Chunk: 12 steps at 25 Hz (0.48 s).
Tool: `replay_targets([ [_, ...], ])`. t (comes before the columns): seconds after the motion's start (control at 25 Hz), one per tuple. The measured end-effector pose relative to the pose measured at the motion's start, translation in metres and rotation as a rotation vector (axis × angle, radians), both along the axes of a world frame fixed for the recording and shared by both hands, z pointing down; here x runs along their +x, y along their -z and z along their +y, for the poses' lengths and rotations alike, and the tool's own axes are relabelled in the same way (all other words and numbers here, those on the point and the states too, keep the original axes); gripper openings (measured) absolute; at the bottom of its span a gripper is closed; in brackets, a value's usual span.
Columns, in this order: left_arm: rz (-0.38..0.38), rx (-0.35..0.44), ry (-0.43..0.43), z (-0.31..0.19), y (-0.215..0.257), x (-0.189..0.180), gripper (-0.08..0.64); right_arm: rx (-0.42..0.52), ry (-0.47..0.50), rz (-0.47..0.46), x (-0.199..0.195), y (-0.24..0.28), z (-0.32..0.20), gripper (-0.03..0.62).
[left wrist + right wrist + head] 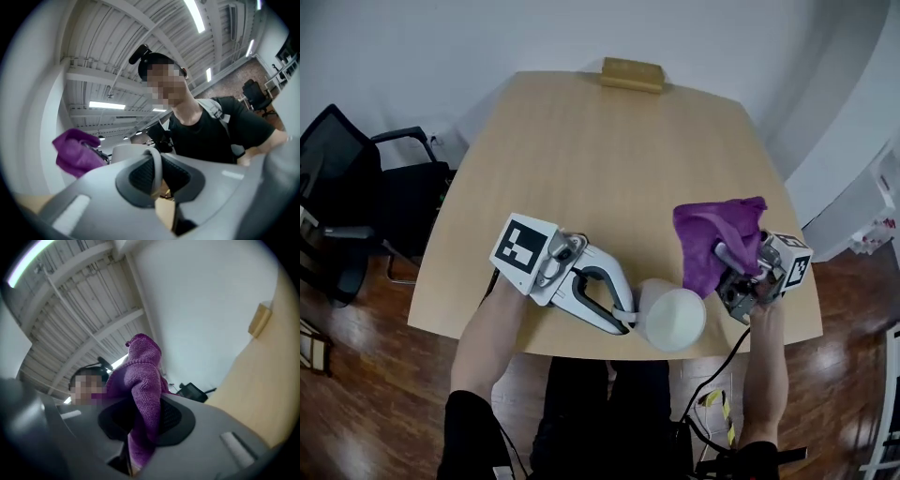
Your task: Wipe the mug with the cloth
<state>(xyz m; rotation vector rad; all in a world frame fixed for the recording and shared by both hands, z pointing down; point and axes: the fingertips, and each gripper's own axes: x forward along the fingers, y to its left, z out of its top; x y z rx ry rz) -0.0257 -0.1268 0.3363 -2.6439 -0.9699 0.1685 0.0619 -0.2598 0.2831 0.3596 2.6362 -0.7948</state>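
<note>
Left gripper (625,315) is pinching the white mug (674,319) by its thin handle near the table's (581,159) 5 o'clock edge, and right gripper (739,270) is clamping the purple cloth (721,234) at the mug's 1 o'clock, so hard wiping is risking the mug twisting loose and dropping.

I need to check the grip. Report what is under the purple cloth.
The cloth drapes over the right hand-held gripper, whose jaws are shut on a fold. In the head view it covers those jaws and the table patch beneath.
</note>
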Motion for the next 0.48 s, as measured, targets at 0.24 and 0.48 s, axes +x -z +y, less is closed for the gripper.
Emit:
replay_targets([
  [0.24,0.003,0.021,-0.006,-0.001,0.002,0.002,0.048,0.143,0.211,0.1,-0.03,0.03,0.055,0.078],
  [0.48,-0.003,0.05,-0.029,0.004,0.002,0.002,0.048,0.158,0.217,0.242,-0.049,-0.021,0.039,0.078],
])
